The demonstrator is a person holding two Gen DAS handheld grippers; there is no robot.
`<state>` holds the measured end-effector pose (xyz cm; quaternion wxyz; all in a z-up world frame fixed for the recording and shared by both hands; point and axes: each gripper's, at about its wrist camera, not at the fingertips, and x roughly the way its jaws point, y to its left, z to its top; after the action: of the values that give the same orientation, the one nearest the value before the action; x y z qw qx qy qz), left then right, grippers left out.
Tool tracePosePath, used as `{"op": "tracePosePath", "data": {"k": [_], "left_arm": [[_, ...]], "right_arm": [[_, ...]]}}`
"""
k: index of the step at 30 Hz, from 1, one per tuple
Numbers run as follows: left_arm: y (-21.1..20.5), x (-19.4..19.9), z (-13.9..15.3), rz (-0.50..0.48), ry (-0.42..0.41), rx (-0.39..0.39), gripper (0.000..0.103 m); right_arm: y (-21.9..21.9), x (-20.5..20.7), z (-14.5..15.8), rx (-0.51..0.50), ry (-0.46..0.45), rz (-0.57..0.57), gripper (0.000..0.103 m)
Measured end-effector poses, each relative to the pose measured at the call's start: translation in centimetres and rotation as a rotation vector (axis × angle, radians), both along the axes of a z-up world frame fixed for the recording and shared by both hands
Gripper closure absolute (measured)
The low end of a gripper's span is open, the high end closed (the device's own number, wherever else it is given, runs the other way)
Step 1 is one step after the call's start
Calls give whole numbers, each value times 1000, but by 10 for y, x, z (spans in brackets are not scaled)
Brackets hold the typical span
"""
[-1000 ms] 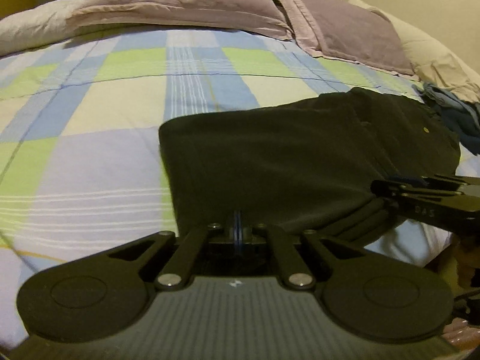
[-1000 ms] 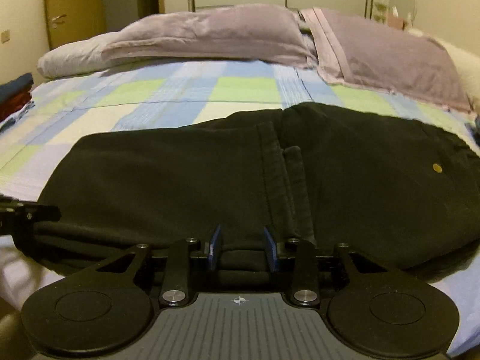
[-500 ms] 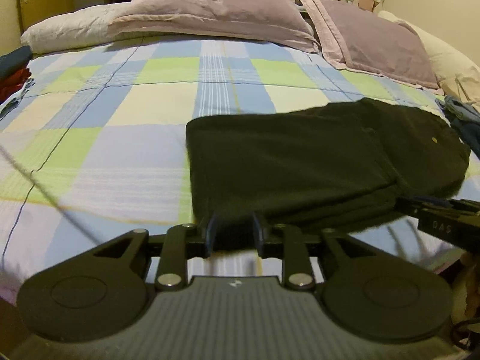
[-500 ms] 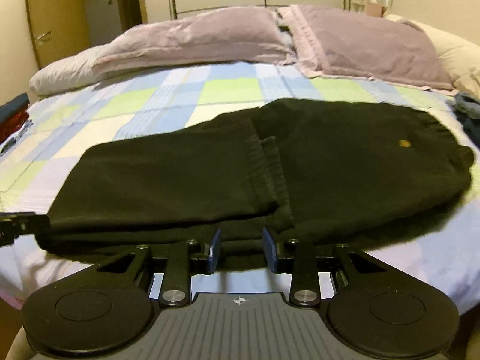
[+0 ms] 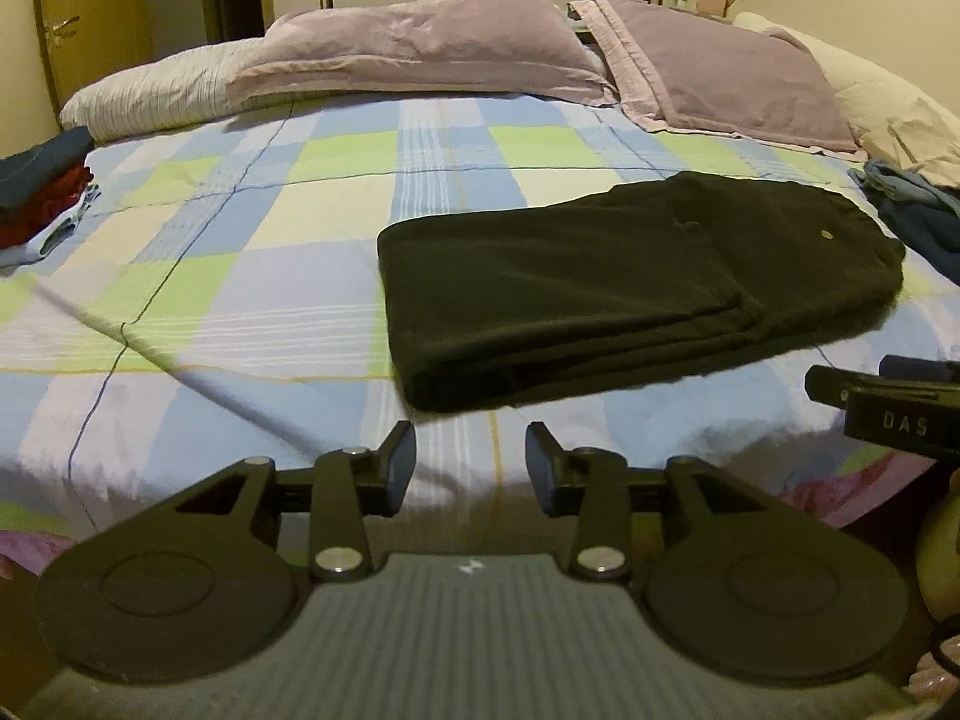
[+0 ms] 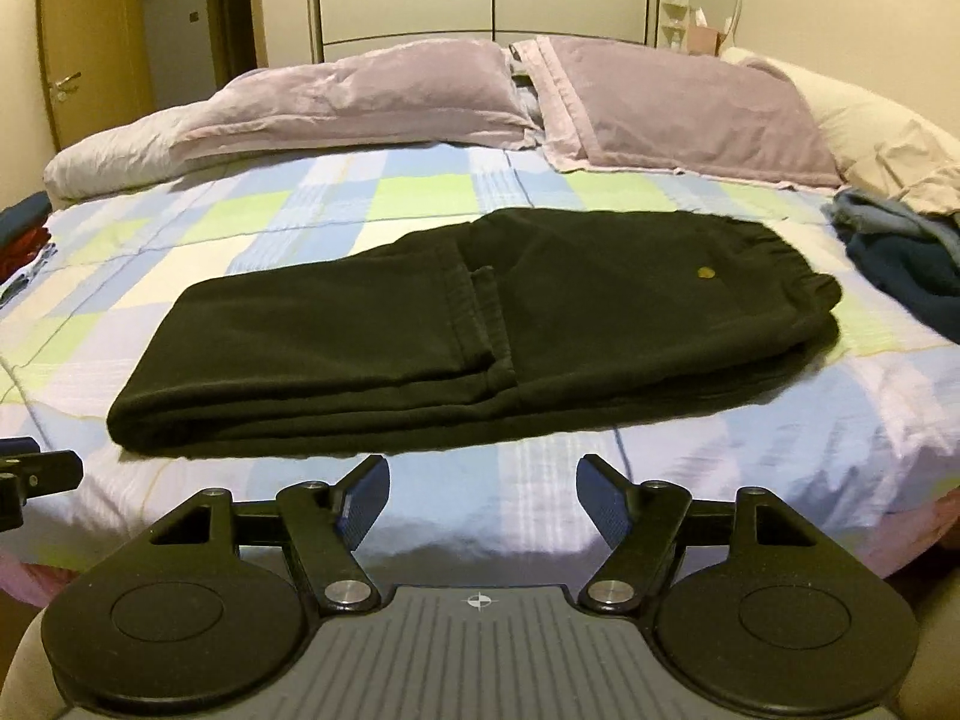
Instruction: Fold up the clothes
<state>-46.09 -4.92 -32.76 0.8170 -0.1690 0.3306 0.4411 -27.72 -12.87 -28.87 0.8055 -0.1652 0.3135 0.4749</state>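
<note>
Folded black fleece trousers [image 6: 468,330] lie on the blue, green and white checked bedspread [image 5: 252,252], near its front edge; both grippers hang clear of them.

Two lilac pillows [image 6: 360,96] lean at the head of the bed; a heap of blue garments [image 6: 900,252] lies to the right of the trousers, well apart, and a folded red and dark blue pile [image 5: 36,192] sits at the far left edge; nothing lies between grippers and trousers; the trousers' long axis runs left to right across the bed, the elastic waistband with its small yellow dot at the right end and the fold at the left; the black left gripper [image 5: 470,462] stands with fingers spread and empty; the black right gripper [image 6: 483,501], with blue pads [image 6: 360,501], is likewise wide apart and holds nothing.
</note>
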Motion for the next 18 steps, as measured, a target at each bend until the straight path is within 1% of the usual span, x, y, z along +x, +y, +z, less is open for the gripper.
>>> {"op": "tracePosePath", "data": {"k": [9, 18], "left_arm": [[-28, -4, 13, -27, 6, 51, 66], [-47, -6, 23, -48, 2, 91, 63]], "right_arm": [[-30, -13, 16, 30, -21, -4, 31], [-46, -14, 29, 64, -29, -18, 31]]}}
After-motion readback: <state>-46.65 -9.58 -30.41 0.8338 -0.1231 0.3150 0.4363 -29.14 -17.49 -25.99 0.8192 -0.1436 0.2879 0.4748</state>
